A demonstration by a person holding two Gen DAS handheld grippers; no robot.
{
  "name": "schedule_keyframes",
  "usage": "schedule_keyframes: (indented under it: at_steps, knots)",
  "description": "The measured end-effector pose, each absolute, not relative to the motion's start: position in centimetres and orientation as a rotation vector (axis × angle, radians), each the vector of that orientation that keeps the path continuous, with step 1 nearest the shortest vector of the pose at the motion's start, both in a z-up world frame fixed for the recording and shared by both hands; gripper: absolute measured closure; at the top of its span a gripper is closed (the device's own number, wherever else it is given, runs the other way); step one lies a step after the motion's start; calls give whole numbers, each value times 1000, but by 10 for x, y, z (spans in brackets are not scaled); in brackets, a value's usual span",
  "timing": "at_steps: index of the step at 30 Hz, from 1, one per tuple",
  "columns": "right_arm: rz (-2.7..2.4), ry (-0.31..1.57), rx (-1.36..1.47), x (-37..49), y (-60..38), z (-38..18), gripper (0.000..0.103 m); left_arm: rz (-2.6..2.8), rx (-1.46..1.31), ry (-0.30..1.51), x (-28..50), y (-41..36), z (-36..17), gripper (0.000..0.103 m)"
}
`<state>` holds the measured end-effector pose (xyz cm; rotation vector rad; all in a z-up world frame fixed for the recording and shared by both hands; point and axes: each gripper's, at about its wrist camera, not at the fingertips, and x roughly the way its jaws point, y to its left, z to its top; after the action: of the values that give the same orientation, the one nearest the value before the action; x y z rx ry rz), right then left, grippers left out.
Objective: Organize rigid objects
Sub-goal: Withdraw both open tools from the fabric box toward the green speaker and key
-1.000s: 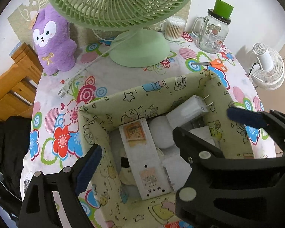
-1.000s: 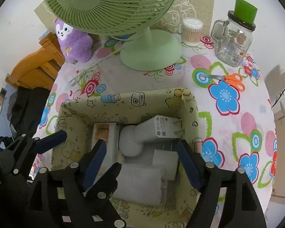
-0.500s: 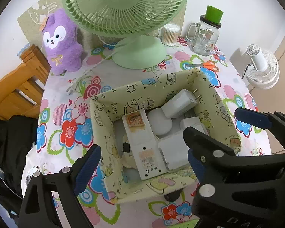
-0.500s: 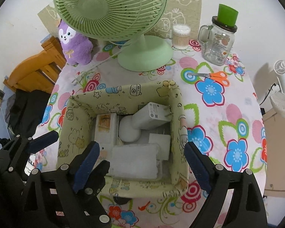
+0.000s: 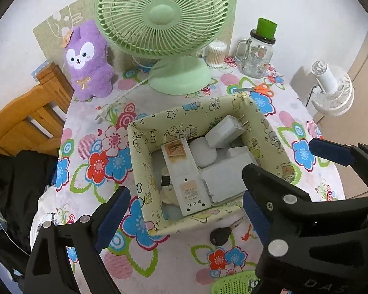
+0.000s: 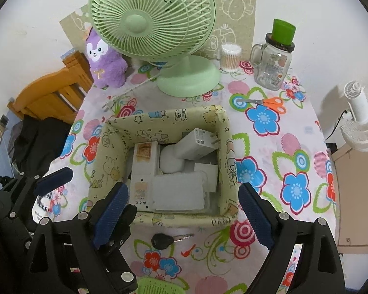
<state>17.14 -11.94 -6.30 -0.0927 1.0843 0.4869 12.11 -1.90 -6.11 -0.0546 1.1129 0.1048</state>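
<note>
I see both tongs hanging above the near side of the patterned box (image 6: 223, 132), the left tongs (image 5: 184, 218) and right tongs (image 6: 184, 210) each spread apart and empty. Inside the box lie a white charger (image 6: 196, 144), a long white case (image 6: 144, 169) and flat white blocks. A black key (image 6: 163, 241) rests on the desk (image 6: 294, 147) just before the box.

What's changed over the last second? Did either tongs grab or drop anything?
Both tongs, left and right, pulled up and back from the storage box, so more table shows, including a black key in front of the box. Both remained open and empty; nothing was taken or released. The box contents, with the white charger on top, the green fan and the scissors stayed put.
</note>
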Motion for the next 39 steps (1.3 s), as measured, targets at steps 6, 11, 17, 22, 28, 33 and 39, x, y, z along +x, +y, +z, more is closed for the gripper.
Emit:
schedule_keyframes:
  at_steps: [6,11,17,22,28,33,39]
  knots:
    - [472,1064,-96,157,-126,-54,4,97,-56,1095,108,-21,-54,6]
    - [468,1052,-98,145,-129,-50,3,94,-71,1090,97,-21,-52,6]
    - [472,1044,-98,128,-130,-45,3,86,-63,1083,83,-22,-48,6]
    - [464,1026,-110,116,-131,-42,3,83,-56,1076,72,-22,-46,6]
    - [445,1013,-110,101,-134,-41,3,82,-59,1078,60,-22,-46,6]
    - [434,1002,-108,89,-136,-43,3,63,-53,1080,49,-23,-49,6]
    - [437,997,-110,79,-135,-46,3,56,-62,1089,42,-25,-52,6]
